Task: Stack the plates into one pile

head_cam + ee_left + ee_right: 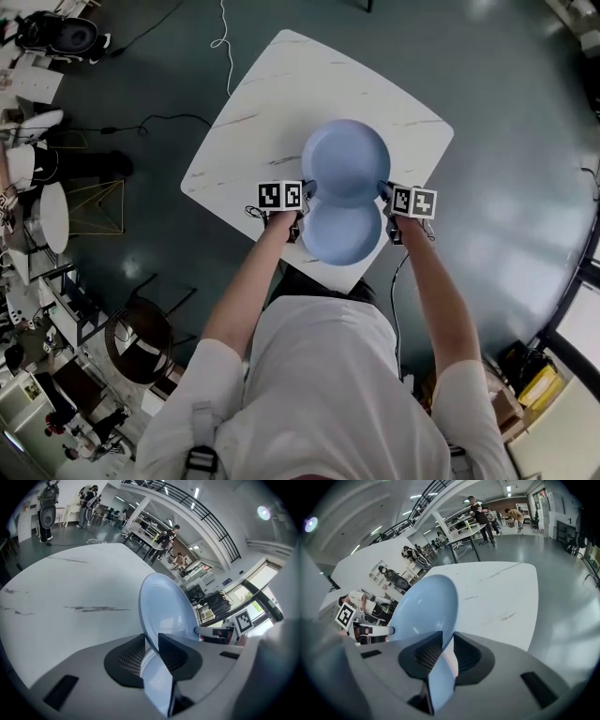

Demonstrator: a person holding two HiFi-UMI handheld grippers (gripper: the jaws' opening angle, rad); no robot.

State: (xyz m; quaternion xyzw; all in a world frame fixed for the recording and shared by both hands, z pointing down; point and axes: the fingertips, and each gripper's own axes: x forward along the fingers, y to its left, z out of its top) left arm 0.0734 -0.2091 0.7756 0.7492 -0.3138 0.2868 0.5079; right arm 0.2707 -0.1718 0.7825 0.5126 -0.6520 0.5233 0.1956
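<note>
Two light-blue plates are in the head view on a white marble table [262, 122]. The farther plate [345, 159] is raised off the tabletop and its near edge overlaps the nearer plate [339, 234], which lies by the table's front corner. My left gripper [306, 193] is shut on the raised plate's left near rim, and my right gripper [384, 193] is shut on its right near rim. In the left gripper view the plate [164, 611] stands tilted between the jaws of that gripper [152, 645]. The right gripper view shows the same plate [424, 609] clamped in its gripper [449, 646].
The table is small, with dark floor all round it. A cable [225, 42] runs on the floor behind it. Chairs and clutter [56, 216] crowd the left side, and a black chair [141, 342] stands near my left elbow.
</note>
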